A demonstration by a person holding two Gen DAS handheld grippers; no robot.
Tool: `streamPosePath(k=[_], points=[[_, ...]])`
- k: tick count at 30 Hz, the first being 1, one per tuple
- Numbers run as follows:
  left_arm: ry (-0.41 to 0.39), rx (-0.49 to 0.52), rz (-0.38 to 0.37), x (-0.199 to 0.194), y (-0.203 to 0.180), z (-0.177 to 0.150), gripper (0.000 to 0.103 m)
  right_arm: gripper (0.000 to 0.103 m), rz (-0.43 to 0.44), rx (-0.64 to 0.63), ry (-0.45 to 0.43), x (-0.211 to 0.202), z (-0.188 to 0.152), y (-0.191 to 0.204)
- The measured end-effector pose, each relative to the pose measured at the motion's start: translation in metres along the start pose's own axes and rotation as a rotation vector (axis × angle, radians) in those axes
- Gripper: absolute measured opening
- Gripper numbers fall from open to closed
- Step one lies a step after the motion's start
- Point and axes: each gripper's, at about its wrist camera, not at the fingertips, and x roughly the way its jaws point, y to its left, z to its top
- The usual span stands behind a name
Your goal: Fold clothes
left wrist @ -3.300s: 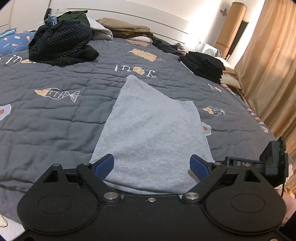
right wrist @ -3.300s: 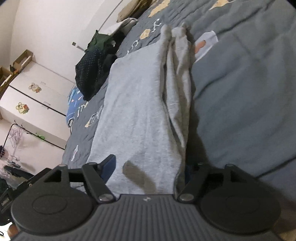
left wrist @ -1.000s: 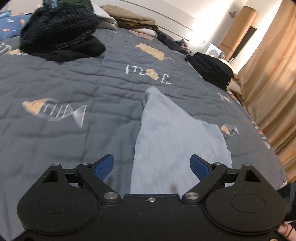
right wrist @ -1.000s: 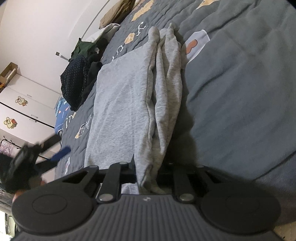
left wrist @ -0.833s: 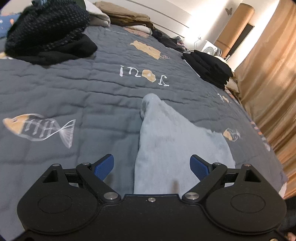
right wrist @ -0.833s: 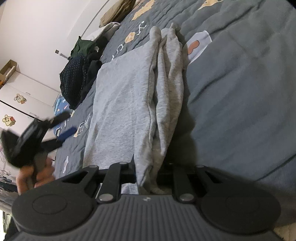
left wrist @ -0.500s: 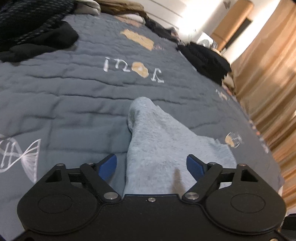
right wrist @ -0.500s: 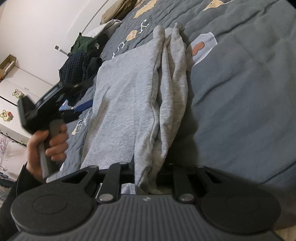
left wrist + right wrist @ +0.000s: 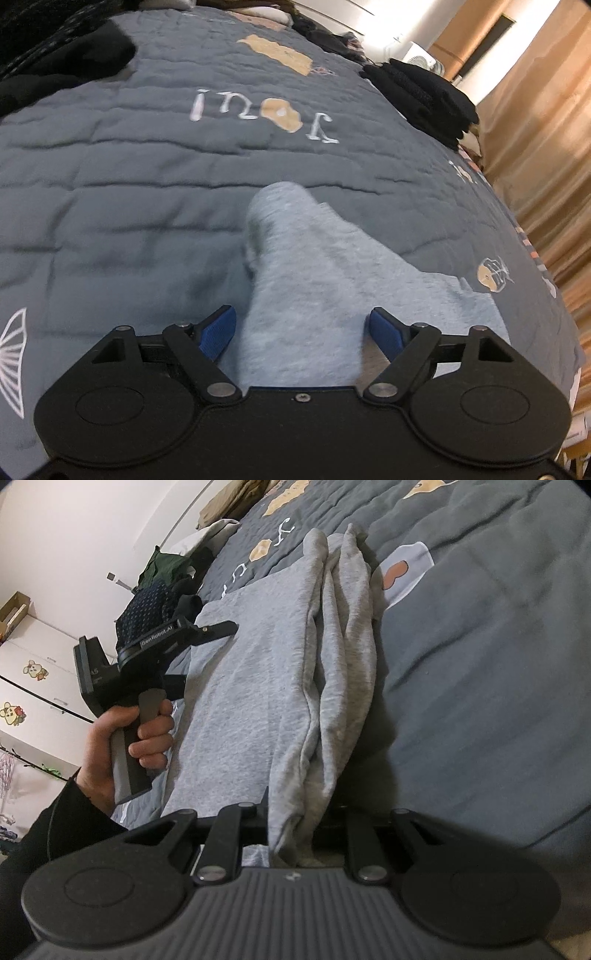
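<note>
Below, the grey garment (image 9: 258, 686) lies half-folded on the bed (image 9: 480, 664). The right gripper (image 9: 291, 834) pinches its bunched near edge as an anchor; the left gripper (image 9: 303, 328), fingers spread but closing, straddles the far fold unclamped.

Grey quilt (image 9: 110, 177) with fish prints, tan curtain (image 9: 546, 140), white cupboards (image 9: 33, 664)

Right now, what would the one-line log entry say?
step: fold grey garment | left gripper: closing over garment edge, not gripping | right gripper: shut on bunched edge | surface: quilt
</note>
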Motion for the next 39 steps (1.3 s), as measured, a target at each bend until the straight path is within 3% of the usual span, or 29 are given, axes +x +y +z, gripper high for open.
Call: streamPosePath(k=[1, 3, 5, 12, 17, 19, 28, 39], points=[[0.007, 0.013, -0.014, 0.0, -0.004, 0.002, 0.066, 0.019, -0.001, 0.001, -0.001, 0.0, 0.0, 0.0], [0.029, 0.053, -0.035, 0.002, -0.014, 0.003, 0.065, 0.019, -0.002, 0.002, -0.002, 0.0, -0.001, 0.001], [0.049, 0.107, -0.008, 0.007, -0.022, 0.002, 0.065, 0.019, -0.003, 0.003, -0.003, 0.0, -0.002, 0.001], [0.06, 0.023, -0.018, 0.024, -0.004, 0.006, 0.056, 0.019, -0.007, 0.009, -0.009, -0.001, -0.004, 0.002], [0.052, 0.091, 0.03, 0.023, -0.017, 0.009, 0.018, 0.017, -0.015, -0.011, -0.024, -0.003, -0.008, 0.007], [0.033, 0.114, 0.039, 0.018, -0.022, 0.008, 0.012, 0.016, -0.015, -0.023, -0.038, -0.007, -0.011, 0.007], [-0.087, 0.148, 0.039, -0.02, -0.048, 0.006, 0.01, 0.013, 0.074, -0.017, -0.108, -0.04, -0.013, 0.02], [-0.226, 0.194, 0.011, -0.098, -0.117, -0.001, 0.01, 0.013, 0.137, -0.012, -0.158, -0.095, -0.006, 0.021]])
